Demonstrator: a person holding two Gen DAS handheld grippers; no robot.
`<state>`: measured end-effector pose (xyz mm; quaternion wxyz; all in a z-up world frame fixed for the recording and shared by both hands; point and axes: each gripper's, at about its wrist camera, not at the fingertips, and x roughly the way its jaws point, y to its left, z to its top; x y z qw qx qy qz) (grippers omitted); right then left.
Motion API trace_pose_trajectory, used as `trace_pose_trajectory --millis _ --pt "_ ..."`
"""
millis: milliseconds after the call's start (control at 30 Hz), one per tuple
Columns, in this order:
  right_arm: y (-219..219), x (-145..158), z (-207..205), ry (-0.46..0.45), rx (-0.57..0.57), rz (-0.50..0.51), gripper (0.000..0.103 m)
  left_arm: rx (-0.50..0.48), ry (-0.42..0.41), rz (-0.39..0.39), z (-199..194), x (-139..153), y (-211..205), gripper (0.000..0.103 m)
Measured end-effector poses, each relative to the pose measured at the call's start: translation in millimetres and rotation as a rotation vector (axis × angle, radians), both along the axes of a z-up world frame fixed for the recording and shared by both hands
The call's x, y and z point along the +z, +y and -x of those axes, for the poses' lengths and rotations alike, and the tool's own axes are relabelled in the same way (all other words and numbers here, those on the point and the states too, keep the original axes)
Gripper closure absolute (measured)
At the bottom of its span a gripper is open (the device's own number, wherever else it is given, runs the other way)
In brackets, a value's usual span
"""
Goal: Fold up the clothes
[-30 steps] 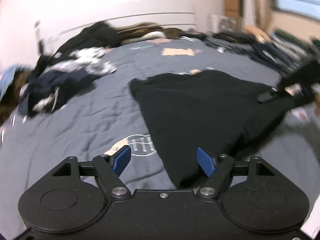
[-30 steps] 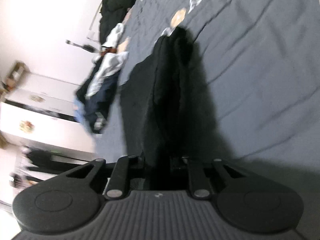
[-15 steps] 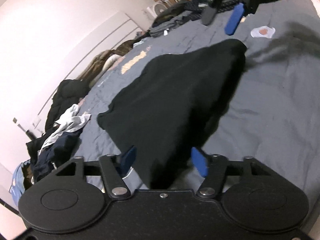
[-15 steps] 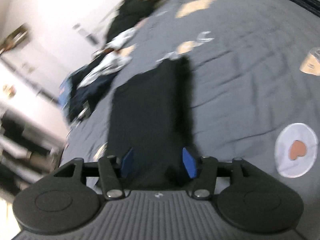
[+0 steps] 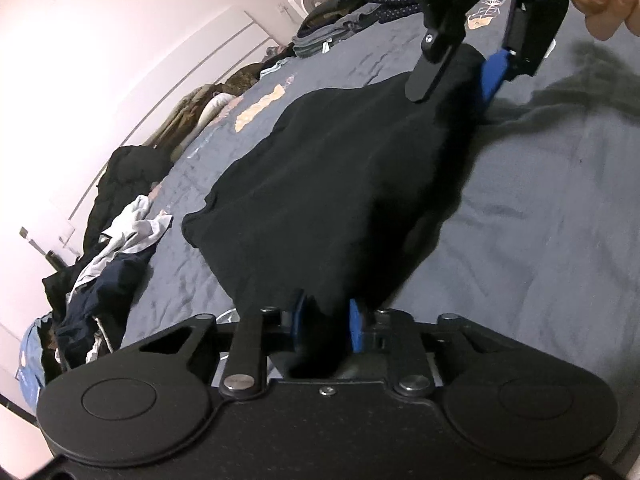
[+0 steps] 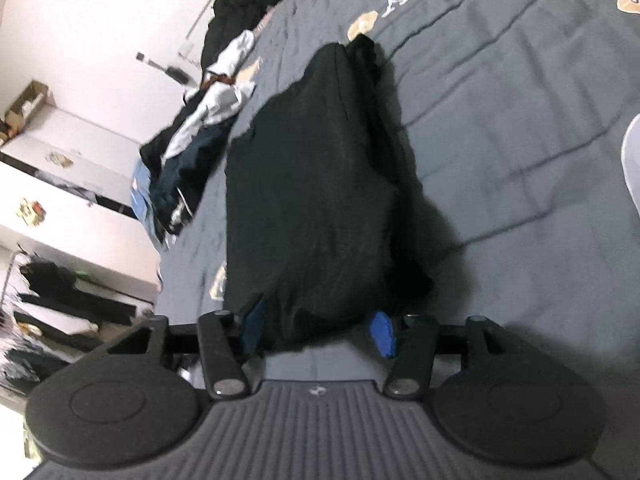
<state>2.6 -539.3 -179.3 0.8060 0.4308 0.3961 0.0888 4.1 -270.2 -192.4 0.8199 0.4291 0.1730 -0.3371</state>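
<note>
Left tongs [image 5: 325, 322] closed on the black garment [image 5: 340, 184] stretching lengthwise toward half-open right tongs [image 5: 460, 76].

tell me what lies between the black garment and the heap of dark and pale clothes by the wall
Only bare grey-blue bedspread separates the black garment from the heap of dark and pale clothes; the left wrist view shows this best.
</note>
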Motion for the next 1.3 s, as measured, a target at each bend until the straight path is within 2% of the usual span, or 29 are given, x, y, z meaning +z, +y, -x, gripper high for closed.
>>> trace_pose_trajectory --millis 33,67,167,300,433,533,633,700,800,933,1000,1033,1100,1200,1233,1300 --pt "0 0 1 -0.007 -0.009 0.004 0.064 -0.002 0.005 -0.003 0 0 1 0.088" --pt "1 0 2 -0.013 -0.019 0.007 0.079 -0.003 0.012 -0.002 0 1 2 0.092" --pt "-9 5 9 -0.027 -0.062 -0.008 0.093 0.007 0.049 0.027 -4 8 9 0.096" --pt "-16 15 10 -0.068 -0.085 -0.016 0.094 0.026 0.078 0.042 -5 13 14 0.096" --pt "-20 7 2 -0.013 -0.087 -0.018 0.094 0.013 0.053 0.003 -1 5 10 0.091" --pt "-20 1 1 0.012 -0.099 -0.016 0.093 0.005 0.030 -0.022 4 -1 3 0.083" --pt "-21 7 7 -0.023 -0.107 -0.034 0.090 0.011 0.016 0.016 2 2 2 0.082" --pt "-20 13 9 -0.059 -0.111 -0.011 0.090 0.023 0.018 0.025 -2 3 3 0.082" --pt "-21 20 10 -0.113 -0.127 -0.016 0.090 0.040 0.054 0.068 -7 7 5 0.090" --pt "-21 27 9 -0.165 -0.141 0.015 0.091 0.066 0.079 0.128 -13 19 10 0.089" --pt "-23 17 6 -0.111 -0.141 0.017 0.091 0.063 0.064 0.094 -11 14 8 0.086" --pt "-24 13 4 -0.085 -0.141 0.018 0.091 0.056 0.060 0.072 -10 11 5 0.081" --pt "-24 5 1 -0.040 -0.138 0.015 0.090 0.044 0.055 0.038 -6 7 1 0.080" --pt "-22 5 0 -0.048 -0.144 0.000 0.087 0.031 0.077 0.101 -4 15 2 0.077" --pt "-21 5 -1 -0.052 -0.147 -0.005 0.082 0.032 0.080 0.120 -4 17 1 0.074" --pt "-19 5 -2 -0.060 -0.154 -0.016 0.080 0.024 0.061 0.116 -4 16 -4 0.073"
